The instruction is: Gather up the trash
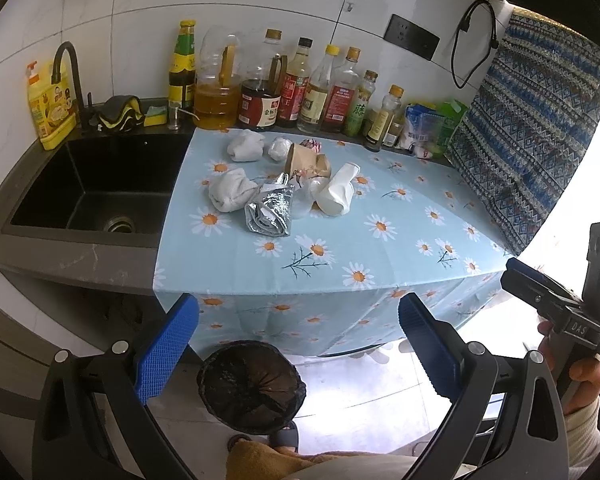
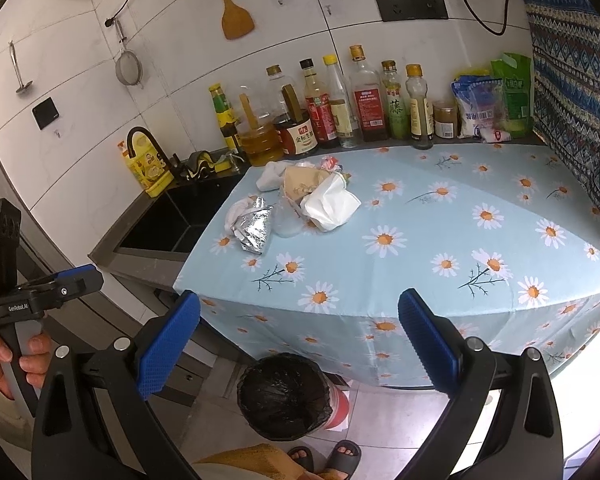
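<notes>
A heap of trash lies on the daisy-print cloth (image 1: 380,256): a crushed foil wrapper (image 1: 270,214), white crumpled tissues (image 1: 232,190), a brown paper bag (image 1: 306,160) and a squashed white bottle (image 1: 338,192). The same foil wrapper (image 2: 254,228), paper bag (image 2: 302,184) and white bottle (image 2: 330,204) show in the right wrist view. A bin lined with a black bag (image 1: 252,390) (image 2: 284,396) stands on the floor below the counter edge. My left gripper (image 1: 298,346) and right gripper (image 2: 298,342) both hang open and empty above the bin, well short of the trash.
A black sink (image 1: 96,196) with a faucet (image 1: 70,76) lies left of the cloth. Sauce and oil bottles (image 1: 292,88) line the back wall. A patterned cloth (image 1: 532,128) covers something at the right. A person's sandalled feet (image 2: 328,456) stand by the bin.
</notes>
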